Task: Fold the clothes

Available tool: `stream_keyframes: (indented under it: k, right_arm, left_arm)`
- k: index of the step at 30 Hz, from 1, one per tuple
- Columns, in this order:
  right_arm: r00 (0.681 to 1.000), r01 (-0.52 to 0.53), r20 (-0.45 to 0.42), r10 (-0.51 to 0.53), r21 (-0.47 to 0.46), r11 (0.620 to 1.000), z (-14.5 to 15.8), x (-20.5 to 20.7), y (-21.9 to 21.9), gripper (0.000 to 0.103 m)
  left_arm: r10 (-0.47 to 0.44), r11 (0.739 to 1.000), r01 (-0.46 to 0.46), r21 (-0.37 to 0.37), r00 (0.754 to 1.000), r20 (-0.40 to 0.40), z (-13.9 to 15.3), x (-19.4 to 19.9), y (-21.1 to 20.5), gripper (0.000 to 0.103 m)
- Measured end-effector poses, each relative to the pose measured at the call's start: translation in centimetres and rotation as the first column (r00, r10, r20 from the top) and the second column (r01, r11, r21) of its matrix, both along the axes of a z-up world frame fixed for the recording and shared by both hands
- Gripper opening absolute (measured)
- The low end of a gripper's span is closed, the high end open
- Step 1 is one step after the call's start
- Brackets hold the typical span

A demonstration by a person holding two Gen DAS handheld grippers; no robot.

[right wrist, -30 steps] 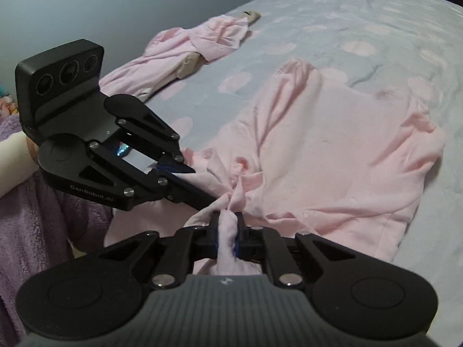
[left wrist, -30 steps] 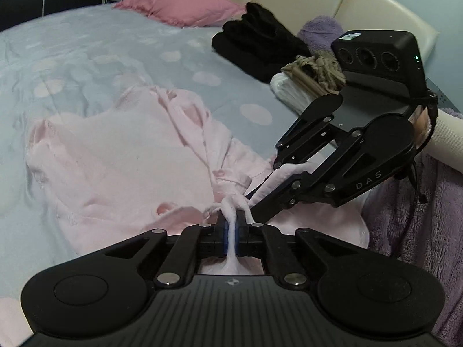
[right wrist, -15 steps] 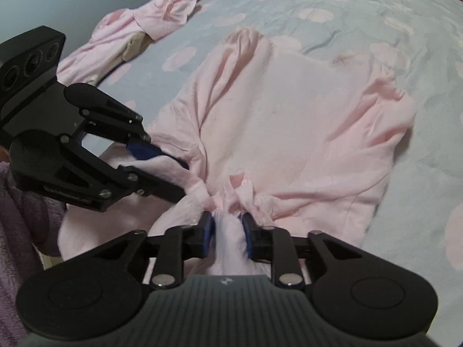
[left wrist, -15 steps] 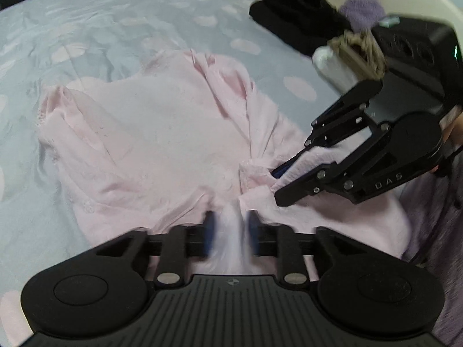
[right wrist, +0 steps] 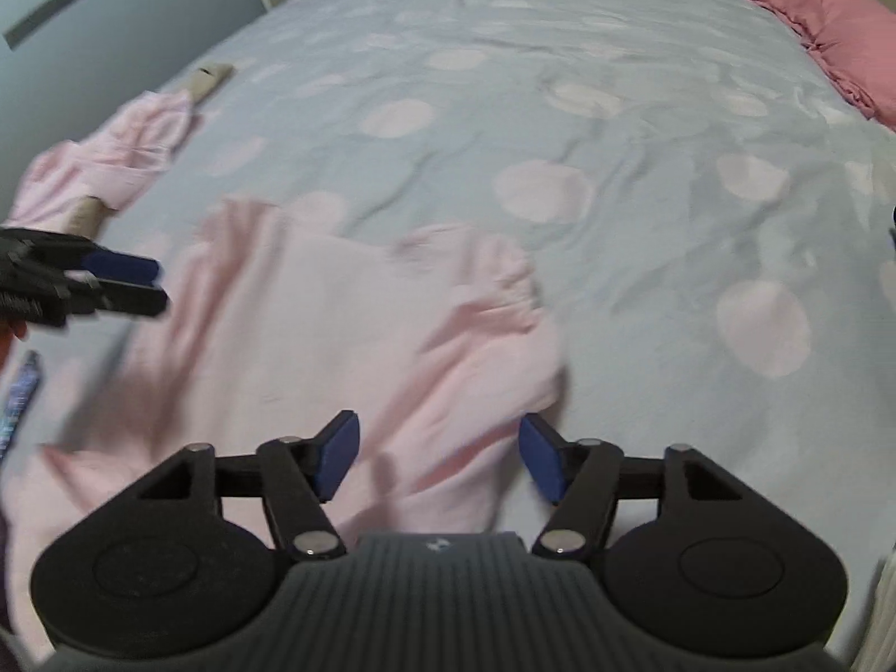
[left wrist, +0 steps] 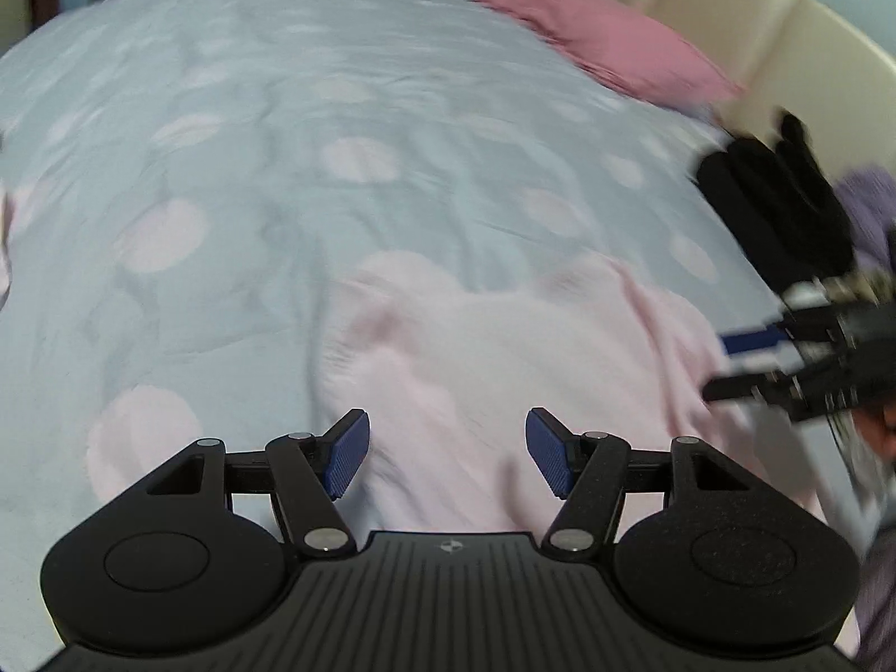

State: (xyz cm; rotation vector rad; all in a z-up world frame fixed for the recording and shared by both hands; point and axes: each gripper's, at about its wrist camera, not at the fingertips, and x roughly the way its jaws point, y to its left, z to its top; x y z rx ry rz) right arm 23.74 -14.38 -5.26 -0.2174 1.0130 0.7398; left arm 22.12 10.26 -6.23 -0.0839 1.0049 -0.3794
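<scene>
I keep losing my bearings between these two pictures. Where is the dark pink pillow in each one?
Left wrist view: pink pillow at the upper right, by the cream headboard.
Right wrist view: pink pillow at the far right edge, near the top.
Shared landmark: the pale pink shirt on the spotted bedspread.

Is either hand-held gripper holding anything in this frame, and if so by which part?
Nothing is held. The left hand-held gripper and right hand-held gripper have jaws opening, pads clear of the pink garment lying on the bed.
</scene>
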Motion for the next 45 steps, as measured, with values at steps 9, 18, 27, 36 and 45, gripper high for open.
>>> stream_keyframes:
  k: [9,18,27,36,45]
  right_arm:
    - [0.997,0.077,-0.03,-0.076,0.033,0.996,-2.8,5.6,0.9,0.068]
    - [1.0,0.026,-0.008,-0.025,0.113,0.993,-2.8,6.2,2.8,0.017]
    - [0.998,-0.012,0.056,-0.002,0.235,0.972,3.6,3.7,-0.1,0.014]
    - [0.981,-0.142,0.171,0.093,0.301,0.943,11.5,-4.6,-6.3,0.014]
    - [0.91,-0.384,0.264,0.32,0.242,0.891,13.5,-14.4,-9.8,0.014]
  left_arm:
    - [0.044,0.999,-0.044,-0.024,0.999,0.001,-3.2,2.9,0.7,0.06]
    - [0.009,1.0,-0.007,-0.013,0.995,0.097,-3.0,3.5,0.3,0.014]
    - [-0.052,0.993,0.074,-0.092,0.972,0.229,3.6,-0.1,0.8,0.006]
    - [-0.173,0.965,0.23,-0.127,0.92,0.353,11.2,-9.1,1.8,0.005]
    - [-0.417,0.903,0.426,0.046,0.848,0.328,13.2,-19.8,0.6,0.005]
